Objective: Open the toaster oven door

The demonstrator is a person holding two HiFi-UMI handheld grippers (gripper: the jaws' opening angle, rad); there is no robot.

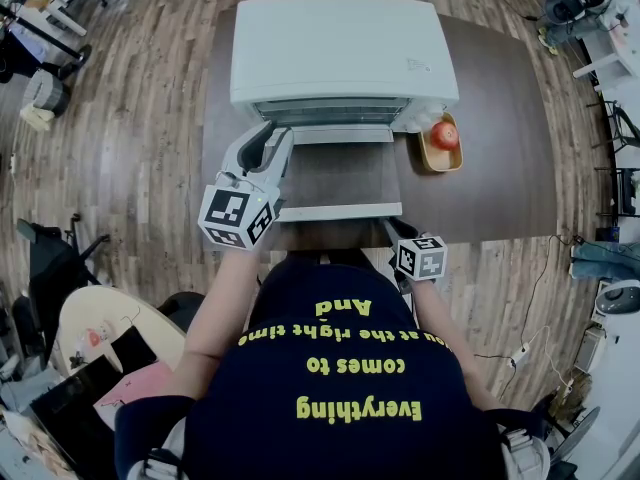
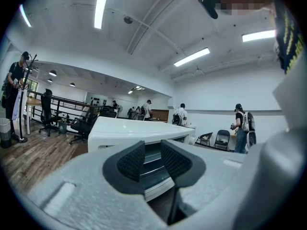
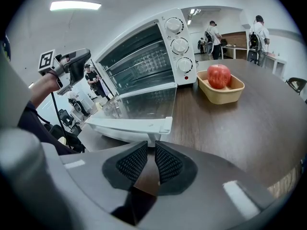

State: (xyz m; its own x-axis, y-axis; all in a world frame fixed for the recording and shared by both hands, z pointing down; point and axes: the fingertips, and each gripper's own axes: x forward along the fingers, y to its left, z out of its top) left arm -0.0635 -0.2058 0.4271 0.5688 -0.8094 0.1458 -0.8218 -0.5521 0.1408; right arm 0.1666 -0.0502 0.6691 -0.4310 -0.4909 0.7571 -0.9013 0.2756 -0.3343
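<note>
Our toaster oven door (image 1: 335, 178) lies flat open, its handle edge near the table (image 1: 500, 148) front. The left gripper (image 2: 152, 161) hovers at its left hinge corner and the right gripper (image 3: 146, 161) before the handle, both narrowly apart and empty.

Toaster oven (image 1: 340, 48), smooth white casing, clear glass door (image 3: 139, 104); table (image 1: 500, 168), dark matt wood grain; apple (image 3: 218, 75), glossy red skin.

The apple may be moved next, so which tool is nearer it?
Right. The right tool sits by the open door on the same side as the apple; the left tool is raised across the oven from it.
</note>
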